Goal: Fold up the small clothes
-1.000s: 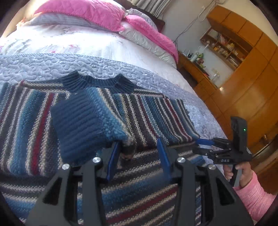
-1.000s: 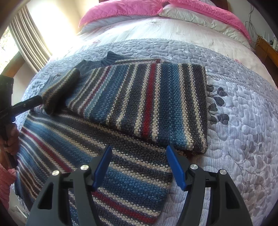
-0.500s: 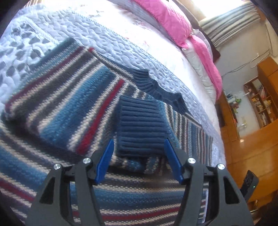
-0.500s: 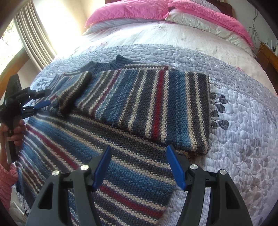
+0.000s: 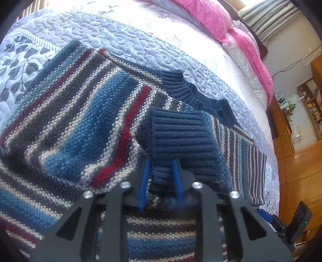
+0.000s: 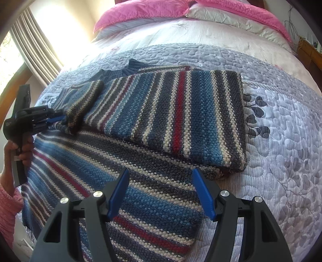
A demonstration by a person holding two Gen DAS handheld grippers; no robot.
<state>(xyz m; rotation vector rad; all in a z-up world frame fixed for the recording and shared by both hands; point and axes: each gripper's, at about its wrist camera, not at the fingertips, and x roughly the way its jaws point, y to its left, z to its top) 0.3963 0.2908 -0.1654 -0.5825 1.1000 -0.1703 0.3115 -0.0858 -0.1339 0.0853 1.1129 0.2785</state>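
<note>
So the chunky striped knit sweater in blues, greys, cream and dark red (image 6: 165, 112) is lying spread out on the pale lilac quilted bedspread with the grey leaf print (image 6: 281, 125); one side is already sitting folded over the body as a thick flap, its folded edge lining up near the leaf pattern; the navy ribbed collar (image 5: 193, 90) is peeking out at the far edge, pointing toward the pink pillows (image 6: 140, 10) at the head of the bed.

The left gripper (image 5: 161, 177) is pinching the navy ribbed sleeve cuff (image 5: 181, 131); its blue fingers (image 5: 144, 181) are sitting close together with a fold of the rib knit squeezed between them, and the sleeve is draping over the sweater body just below the collar; from the right wrist view you're seeing that same gripper at the left edge with a hand (image 6: 22, 145) in a fuzzy pink sleeve wrapping around its handle.

The right gripper (image 6: 161, 191) is hovering over the lower part of the sweater with its blue fingers (image 6: 118, 193) spread wide and nothing between them; it's looking apart from the knit rather than touching.

Wooden cabinets and shelving (image 5: 301, 125) are standing off to one side, striped curtains (image 6: 32, 46) on the other.
</note>
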